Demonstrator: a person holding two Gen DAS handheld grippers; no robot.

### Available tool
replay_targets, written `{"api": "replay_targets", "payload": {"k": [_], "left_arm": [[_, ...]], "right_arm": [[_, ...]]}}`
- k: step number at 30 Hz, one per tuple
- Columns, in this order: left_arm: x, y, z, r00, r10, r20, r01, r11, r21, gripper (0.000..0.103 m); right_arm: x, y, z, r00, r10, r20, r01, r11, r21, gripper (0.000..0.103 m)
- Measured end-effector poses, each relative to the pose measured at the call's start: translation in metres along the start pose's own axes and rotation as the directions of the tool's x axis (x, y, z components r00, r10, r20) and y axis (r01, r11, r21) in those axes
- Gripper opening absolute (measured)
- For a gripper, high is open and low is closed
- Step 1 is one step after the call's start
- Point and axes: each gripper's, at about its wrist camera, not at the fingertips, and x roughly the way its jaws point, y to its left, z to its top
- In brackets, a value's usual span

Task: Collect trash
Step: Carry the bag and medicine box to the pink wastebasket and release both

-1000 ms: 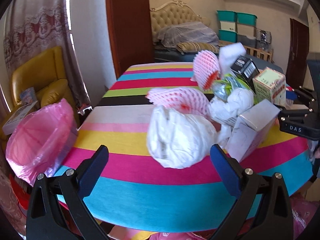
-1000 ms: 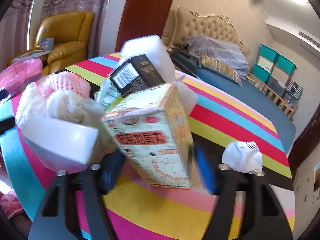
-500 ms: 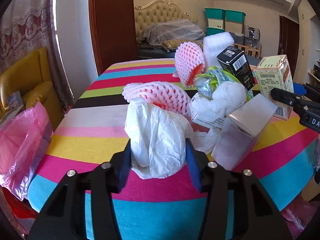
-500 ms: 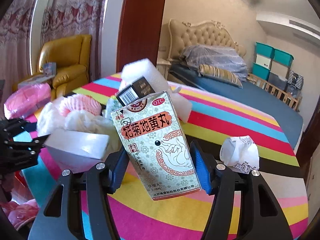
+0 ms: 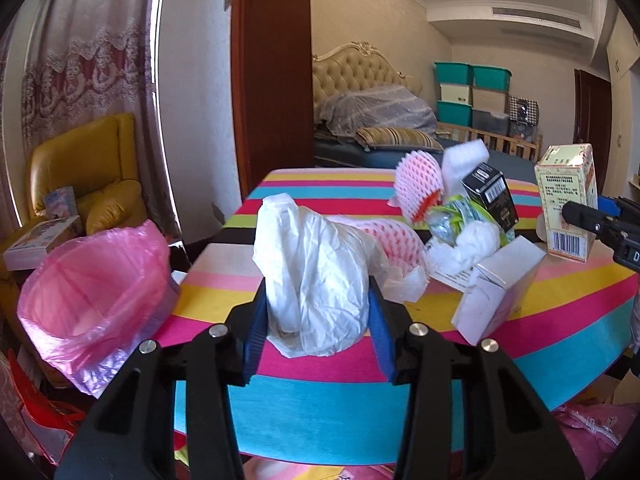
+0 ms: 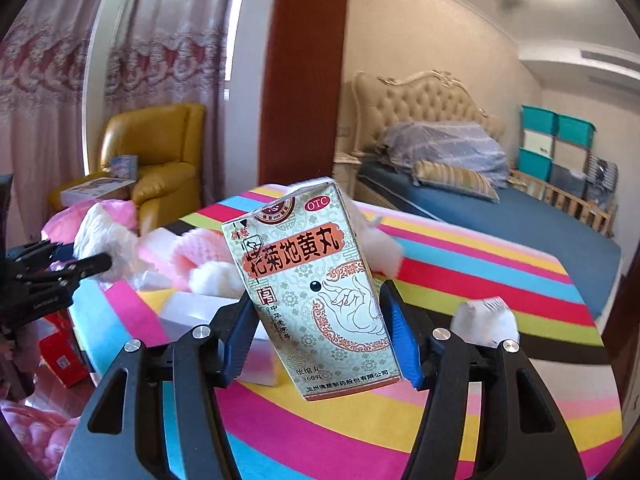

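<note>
Blue-padded, the left gripper (image 5: 316, 320) is clamped on a crumpled white plastic bag (image 5: 312, 276); both pads press into the bag's sides, and the bag is held above the striped worktop (image 5: 320, 408). Left of the worktop edge stands a bin lined with a pink bag (image 5: 92, 300), its mouth open. Beyond the white bag lies a pile of trash: pink foam fruit netting (image 5: 416, 184), a black carton (image 5: 490, 196), white wadded paper (image 5: 476, 240) and a white box (image 5: 500, 284) tilted on its corner. At the right edge of this view, the medicine box (image 5: 568, 200) is seen clear of the worktop surface.

Right wrist view: the right gripper (image 6: 320, 340) grips the medicine box (image 6: 316, 288) at mid opening, one blue pad on each side face. The box is tilted with its printed front toward the camera. A crumpled white paper ball (image 6: 486, 320) rests on the worktop (image 6: 460, 276) at right. The left gripper (image 6: 92, 264) enters from the left edge with the white plastic bag (image 6: 104, 236).
</note>
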Motion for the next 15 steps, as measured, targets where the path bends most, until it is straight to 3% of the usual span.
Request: {"api": "replay_targets", "payload": {"k": [7, 15], "left_arm": [[-0.024, 0.021, 0.005, 0.993, 0.092, 0.073, -0.091, 0.996, -0.010, 0.045], [-0.039, 0.066, 0.007, 0.977, 0.196, 0.086, -0.189, 0.978, -0.086, 0.045]], "right_arm": [[-0.002, 0.037, 0.022, 0.992, 0.123, 0.023, -0.121, 0.990, -0.072, 0.057], [-0.002, 0.079, 0.053, 0.974, 0.213, 0.079, -0.197, 0.965, -0.172, 0.057]]}}
